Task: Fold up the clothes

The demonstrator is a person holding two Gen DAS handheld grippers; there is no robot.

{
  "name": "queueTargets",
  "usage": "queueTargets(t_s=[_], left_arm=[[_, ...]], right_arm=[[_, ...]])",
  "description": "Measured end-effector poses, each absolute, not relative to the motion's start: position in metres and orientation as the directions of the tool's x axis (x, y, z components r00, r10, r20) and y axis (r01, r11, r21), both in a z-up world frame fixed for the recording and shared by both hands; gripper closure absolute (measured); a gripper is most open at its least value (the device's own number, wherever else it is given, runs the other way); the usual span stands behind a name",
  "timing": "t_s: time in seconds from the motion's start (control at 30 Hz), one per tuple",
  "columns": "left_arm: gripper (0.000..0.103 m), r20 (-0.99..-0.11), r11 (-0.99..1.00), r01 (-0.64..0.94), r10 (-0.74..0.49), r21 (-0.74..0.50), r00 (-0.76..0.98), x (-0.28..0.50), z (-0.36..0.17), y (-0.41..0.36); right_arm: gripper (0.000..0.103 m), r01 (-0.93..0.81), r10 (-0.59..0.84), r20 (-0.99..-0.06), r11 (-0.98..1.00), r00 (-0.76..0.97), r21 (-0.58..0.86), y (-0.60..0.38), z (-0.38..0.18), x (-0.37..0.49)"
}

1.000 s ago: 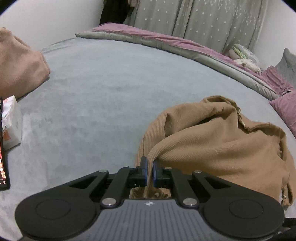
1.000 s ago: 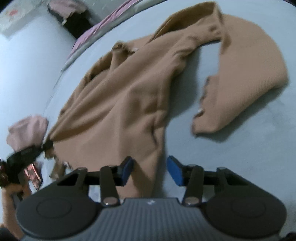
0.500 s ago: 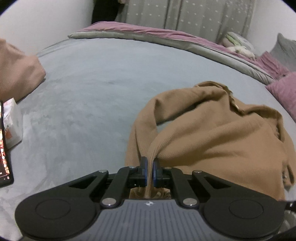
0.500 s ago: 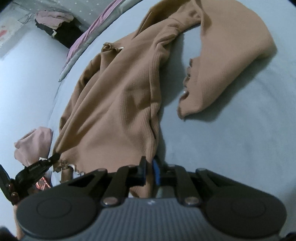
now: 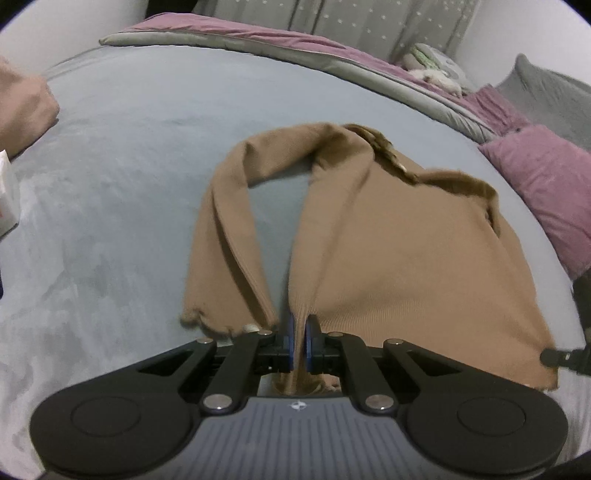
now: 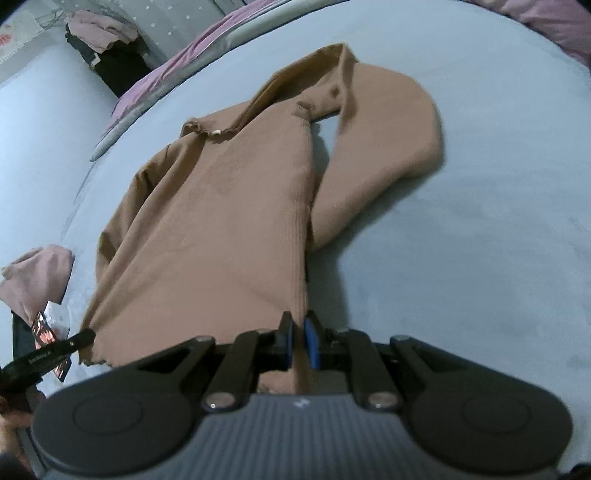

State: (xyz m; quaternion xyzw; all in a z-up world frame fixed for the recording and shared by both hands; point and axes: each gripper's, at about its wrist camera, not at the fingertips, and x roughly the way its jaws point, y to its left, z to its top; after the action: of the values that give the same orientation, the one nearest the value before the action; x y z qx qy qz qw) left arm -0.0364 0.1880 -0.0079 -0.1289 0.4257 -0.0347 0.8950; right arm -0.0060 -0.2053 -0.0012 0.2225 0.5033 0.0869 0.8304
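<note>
Both grippers clamped on the near hem corners: left gripper (image 5: 300, 338), right gripper (image 6: 299, 341), tan ribbed top (image 6: 221, 229) stretched flat on the grey bedspread (image 5: 129, 147) — soft, light, floppy knit, so hem corners look like the hold to take

Grey-blue bedspread (image 5: 129, 155) is covering the whole bed. Rolled grey-and-mauve duvet (image 5: 258, 40) is lying along the far edge. Mauve pillow (image 5: 546, 184) is sitting at the right side, grey pillow (image 5: 546, 92) behind it. Something small, pale and green (image 5: 432, 66) is resting on the duvet by the wall, too blurred to identify. Dotted grey curtain (image 5: 351, 22) is hanging behind. White packet (image 5: 7, 199) is showing at the left edge. In the right wrist view, pink garment (image 6: 37, 280) is lying bunched at the left, well apart from a pile of clothes (image 6: 99, 33) sitting on dark furniture beyond the bed. A phone (image 6: 48, 332) with a lit screen is lying just beside the pink garment.
</note>
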Motion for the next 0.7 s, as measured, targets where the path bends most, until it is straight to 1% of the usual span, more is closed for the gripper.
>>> queueTargets(t_s=[0.13, 0.37, 0.7], left_arm=[[0.097, -0.76, 0.969, -0.023, -0.176, -0.244, 0.626, -0.053, -0.005, 0.18], [0.097, -0.772, 0.967, 0.016, -0.213, -0.255, 0.599, -0.08, -0.002, 0.183], [0.097, -0.81, 0.974, 0.112, -0.227, -0.197, 0.541, -0.1, -0.004, 0.173]], right_arm=[[0.095, 0.077, 0.357, -0.798, 0.892, 0.486, 0.446, -0.213, 0.006, -0.018], [0.095, 0.073, 0.335, -0.814, 0.907, 0.475, 0.415, -0.226, 0.013, -0.041], [0.095, 0.053, 0.33, -0.835, 0.919, 0.44, 0.391, -0.232, 0.012, -0.07]])
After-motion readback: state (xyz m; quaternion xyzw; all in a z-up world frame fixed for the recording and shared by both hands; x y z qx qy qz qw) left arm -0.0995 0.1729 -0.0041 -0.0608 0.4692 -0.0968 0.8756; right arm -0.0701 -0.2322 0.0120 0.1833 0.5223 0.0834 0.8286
